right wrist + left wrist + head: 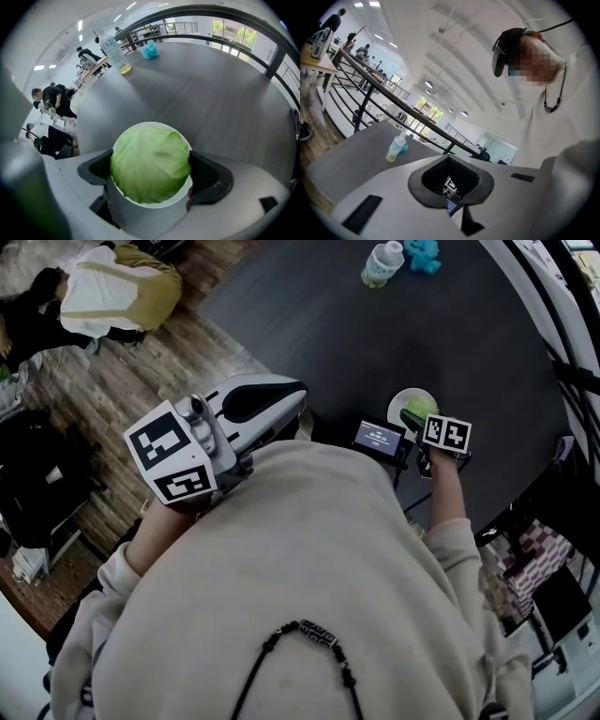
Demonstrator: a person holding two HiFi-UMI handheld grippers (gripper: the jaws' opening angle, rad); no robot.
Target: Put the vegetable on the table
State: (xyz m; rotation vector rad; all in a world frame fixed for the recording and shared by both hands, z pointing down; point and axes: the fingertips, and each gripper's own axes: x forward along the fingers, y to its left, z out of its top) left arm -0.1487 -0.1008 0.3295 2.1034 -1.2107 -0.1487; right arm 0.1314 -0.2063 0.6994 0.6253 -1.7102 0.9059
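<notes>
A round green cabbage (151, 161) sits on a small white plate (185, 192) near the front edge of the dark table (309, 315). My right gripper (151, 171) reaches over the plate, one black pad against each side of the cabbage, shut on it. From the head view, the cabbage (421, 407) and plate (401, 401) show just beyond the right gripper's marker cube (446, 434). The left gripper (281, 397) is held up in front of my chest, off the table. Its jaws (450, 180) are shut with nothing between them.
A clear water bottle (382, 263) and a blue crumpled thing (423, 254) stand at the table's far side. A small black device with a lit screen (379, 437) lies left of the plate. A person (112, 287) is on the wooden floor at far left. A railing runs along the right.
</notes>
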